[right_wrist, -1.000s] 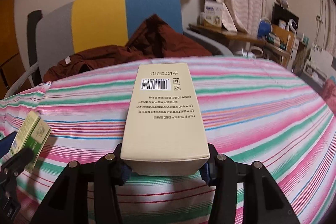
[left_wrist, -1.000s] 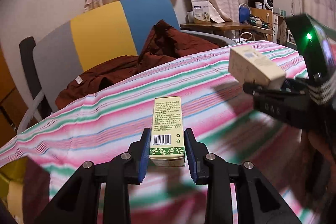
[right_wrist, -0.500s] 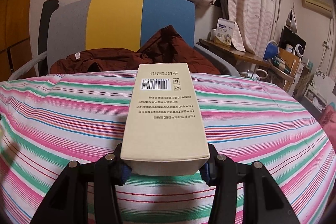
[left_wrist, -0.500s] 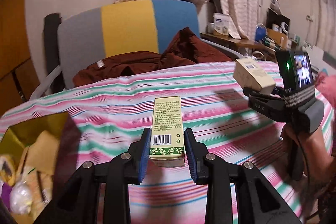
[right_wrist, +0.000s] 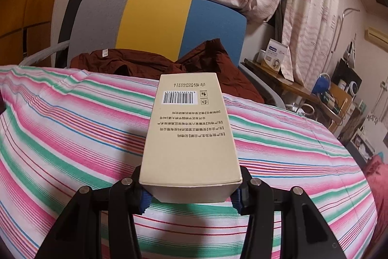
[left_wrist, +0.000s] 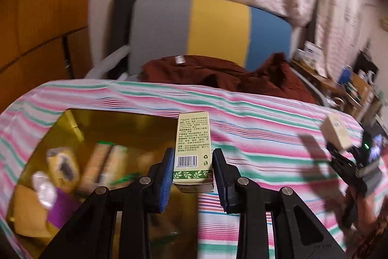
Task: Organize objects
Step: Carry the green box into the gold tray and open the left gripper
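My left gripper (left_wrist: 193, 170) is shut on a slim green-and-cream carton (left_wrist: 193, 147) with a barcode, held in the air at the right edge of an open gold box (left_wrist: 72, 120). The gold box sits on the striped cloth at the left and holds several packets and boxes. My right gripper (right_wrist: 190, 193) is shut on a larger beige carton (right_wrist: 190, 135) with a barcode on top, held above the striped cloth. In the left wrist view that right gripper (left_wrist: 339, 152) and its beige carton (left_wrist: 335, 132) show at the far right.
A pink, green and white striped cloth (right_wrist: 72, 128) covers the surface. Behind it stands a grey, yellow and blue chair (right_wrist: 155, 23) with a dark red garment (right_wrist: 150, 64) on it. A cluttered wooden side table (right_wrist: 303, 89) and curtains are at the right.
My left gripper has swung left with the slim carton, and the gold box has come into view beneath it. The right gripper shifted a little and rolled with the beige carton.
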